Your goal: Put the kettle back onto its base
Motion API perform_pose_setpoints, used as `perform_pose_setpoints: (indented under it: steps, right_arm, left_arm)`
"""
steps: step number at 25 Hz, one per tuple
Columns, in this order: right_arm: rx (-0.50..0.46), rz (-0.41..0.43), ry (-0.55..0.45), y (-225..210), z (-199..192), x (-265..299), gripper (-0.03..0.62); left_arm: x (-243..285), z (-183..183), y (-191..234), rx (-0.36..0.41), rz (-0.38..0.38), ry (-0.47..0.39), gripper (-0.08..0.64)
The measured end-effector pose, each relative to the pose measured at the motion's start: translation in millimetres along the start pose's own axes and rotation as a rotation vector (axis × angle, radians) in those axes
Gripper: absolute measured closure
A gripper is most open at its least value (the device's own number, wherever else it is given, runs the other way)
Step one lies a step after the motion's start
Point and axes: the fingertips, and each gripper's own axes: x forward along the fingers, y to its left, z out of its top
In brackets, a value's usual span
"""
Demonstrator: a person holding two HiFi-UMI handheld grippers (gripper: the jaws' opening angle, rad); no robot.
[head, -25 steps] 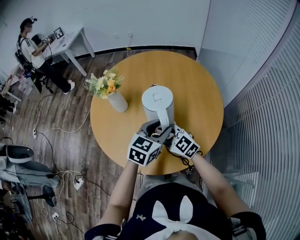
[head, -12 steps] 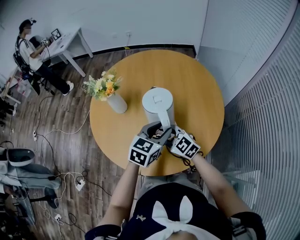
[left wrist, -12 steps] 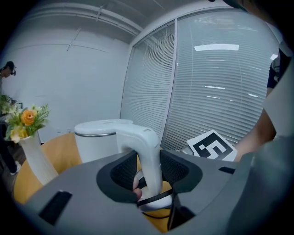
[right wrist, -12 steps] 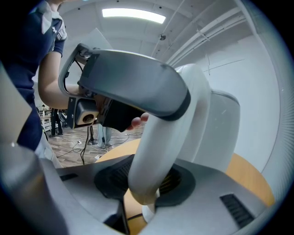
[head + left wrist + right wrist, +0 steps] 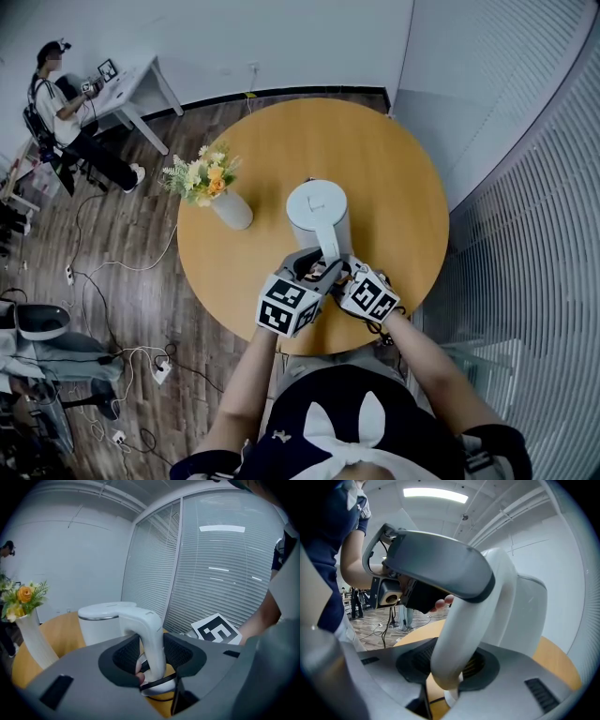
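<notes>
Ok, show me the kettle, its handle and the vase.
kettle (image 5: 317,202), head view, middle of its lid.
handle (image 5: 153,639), left gripper view, its upright white part.
vase (image 5: 232,210), head view, white body below the flowers.

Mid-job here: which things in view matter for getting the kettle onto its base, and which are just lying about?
Job: kettle; left claw and right claw, both on its handle; round table. The base can't be made out.
Lying about: vase of flowers; far desk with a seated person; floor cables.
</notes>
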Motion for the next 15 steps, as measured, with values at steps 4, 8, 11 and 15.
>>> perform_pose_setpoints:
  steps: [4,8,11,15]
  right_arm:
    - [0.002,0.001,0.007,0.0,-4.4,5.2,0.46]
    - [0.001,-0.005,0.006,0.5,-7.2,5.3,0.46]
    - [-0.004,-0.005,0.009,-0.3,-8.6,5.5,0.46]
    - [0.003,-0.02,0.014,-1.2,-12.0,7.5,0.462]
  left_arm:
    - [1.8,-4.9,4.4,-0.006,-0.001,0.014,0.383]
    - [3.4,-8.8,3.8,-0.011,-0.007,0.024,0.383]
    - [4.7,-9.1,3.0,-0.004,-0.011,0.031,0.383]
    - [6.8,-12.8,3.2,0.003,-0.02,0.038,0.383]
